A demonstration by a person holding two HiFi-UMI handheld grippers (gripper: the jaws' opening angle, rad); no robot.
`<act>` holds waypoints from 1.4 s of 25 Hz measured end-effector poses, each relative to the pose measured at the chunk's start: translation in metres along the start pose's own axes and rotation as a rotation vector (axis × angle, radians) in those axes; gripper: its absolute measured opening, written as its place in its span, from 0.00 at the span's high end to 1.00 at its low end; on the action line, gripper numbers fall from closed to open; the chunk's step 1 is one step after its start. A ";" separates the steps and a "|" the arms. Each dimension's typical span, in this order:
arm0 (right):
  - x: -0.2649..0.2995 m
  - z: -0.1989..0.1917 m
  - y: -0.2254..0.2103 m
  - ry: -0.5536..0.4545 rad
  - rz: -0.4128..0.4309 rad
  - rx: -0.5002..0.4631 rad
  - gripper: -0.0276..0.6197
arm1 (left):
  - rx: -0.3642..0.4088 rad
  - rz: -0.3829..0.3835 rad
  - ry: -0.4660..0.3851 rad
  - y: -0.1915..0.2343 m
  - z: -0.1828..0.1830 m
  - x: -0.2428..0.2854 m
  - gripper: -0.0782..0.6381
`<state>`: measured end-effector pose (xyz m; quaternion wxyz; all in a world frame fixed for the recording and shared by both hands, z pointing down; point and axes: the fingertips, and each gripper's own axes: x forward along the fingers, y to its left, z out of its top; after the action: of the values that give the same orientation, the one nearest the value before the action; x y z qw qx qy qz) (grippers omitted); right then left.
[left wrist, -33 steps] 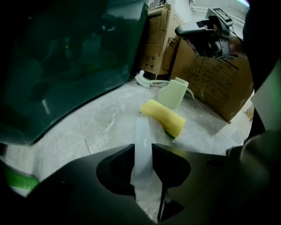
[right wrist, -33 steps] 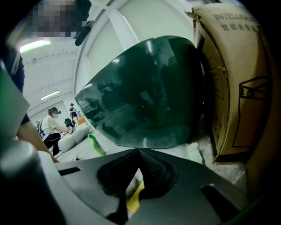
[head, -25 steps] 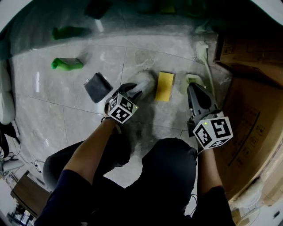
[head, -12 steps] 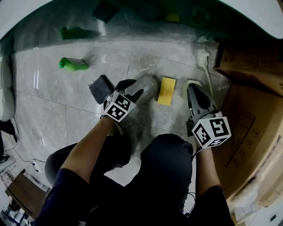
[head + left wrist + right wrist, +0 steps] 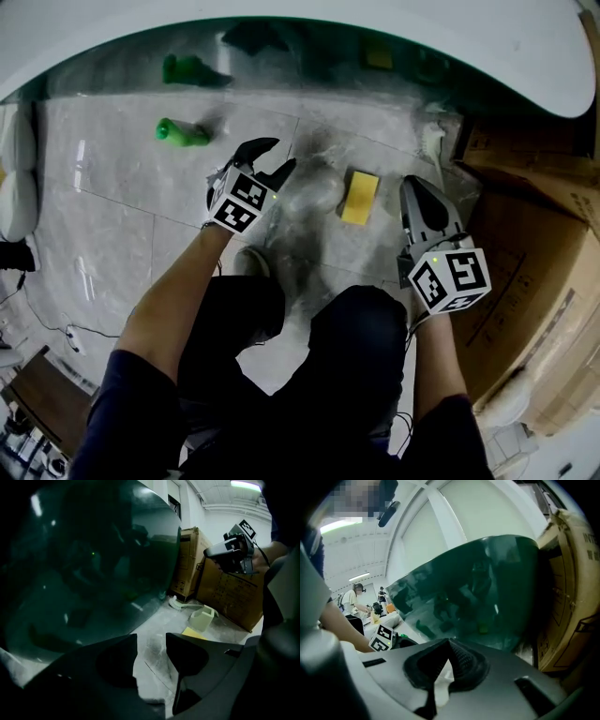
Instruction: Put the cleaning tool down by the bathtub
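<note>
My left gripper [image 5: 267, 156] hangs above the floor tiles by the dark green bathtub [image 5: 309, 56], open, and nothing is between its jaws, which have just been opening. In the left gripper view the left gripper [image 5: 151, 637] frames bare, powder-streaked floor. A pale rounded lump [image 5: 314, 192] lies on the floor just right of it, too blurred to name. Next to it is a yellow sponge [image 5: 360, 197]. My right gripper [image 5: 419, 187] is shut and empty, right of the sponge. The right gripper view has the right gripper [image 5: 449, 641] pointing at the tub wall [image 5: 478, 588].
A green bottle [image 5: 183, 131] lies on the tiles at the left. A white-handled brush [image 5: 180, 604] and a pale green holder [image 5: 202, 618] sit by the tub's end. Cardboard boxes [image 5: 525, 216] wall off the right side. My knees fill the lower middle.
The left gripper has risen and moved toward the tub, its jaws spread wider. The dark pad seen earlier beside it is now out of sight. The right gripper has lifted a little.
</note>
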<state>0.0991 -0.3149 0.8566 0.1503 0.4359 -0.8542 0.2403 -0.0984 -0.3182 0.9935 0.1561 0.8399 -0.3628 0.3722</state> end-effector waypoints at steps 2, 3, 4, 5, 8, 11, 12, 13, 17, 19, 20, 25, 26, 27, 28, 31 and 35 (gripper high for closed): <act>-0.010 0.017 0.010 0.011 -0.001 0.005 0.95 | -0.006 0.015 -0.012 0.011 0.017 -0.023 0.60; -0.015 0.025 0.016 0.017 0.001 0.005 0.95 | -0.010 0.021 -0.018 0.014 0.025 -0.036 0.60; -0.021 0.035 0.022 0.023 0.006 0.003 0.95 | -0.015 0.027 -0.024 0.017 0.033 -0.050 0.60; -0.027 0.045 0.029 0.028 0.010 0.001 0.95 | -0.019 0.032 -0.031 0.019 0.041 -0.065 0.60; -0.047 0.076 0.046 0.041 0.009 -0.004 0.95 | -0.029 0.046 -0.058 0.022 0.068 -0.108 0.60; -0.063 0.110 0.063 0.042 0.015 -0.016 0.95 | -0.038 0.067 -0.082 0.027 0.093 -0.148 0.60; -0.068 0.122 0.068 0.040 0.016 -0.021 0.95 | -0.043 0.074 -0.089 0.030 0.101 -0.160 0.60; -0.073 0.134 0.072 0.039 0.017 -0.024 0.95 | -0.047 0.079 -0.097 0.032 0.111 -0.172 0.60; -0.094 0.186 0.094 0.035 0.024 -0.034 0.95 | -0.062 0.091 -0.133 0.034 0.155 -0.224 0.60; -0.105 0.213 0.108 0.032 0.032 -0.038 0.95 | -0.070 0.097 -0.150 0.034 0.179 -0.252 0.60; -0.111 0.228 0.115 0.028 0.037 -0.042 0.95 | -0.072 0.099 -0.158 0.034 0.191 -0.266 0.60; -0.139 0.302 0.147 -0.006 0.044 -0.066 0.95 | -0.057 0.122 -0.223 0.038 0.257 -0.338 0.60; -0.146 0.315 0.153 -0.011 0.044 -0.066 0.95 | -0.057 0.127 -0.235 0.037 0.269 -0.353 0.60; -0.154 0.326 0.159 -0.017 0.043 -0.066 0.95 | -0.058 0.133 -0.248 0.036 0.280 -0.369 0.61; -0.161 0.338 0.164 -0.024 0.042 -0.068 0.95 | -0.060 0.140 -0.262 0.036 0.293 -0.383 0.61; -0.177 0.372 0.176 -0.053 0.042 -0.086 0.95 | -0.057 0.162 -0.311 0.037 0.327 -0.419 0.61; -0.203 0.408 0.199 -0.076 0.042 -0.099 0.95 | -0.058 0.184 -0.353 0.031 0.358 -0.470 0.61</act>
<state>0.0336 -0.2991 0.3642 0.1343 0.4187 -0.8791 0.1841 -0.1535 -0.2984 0.4047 0.0795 0.8506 -0.4703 0.2215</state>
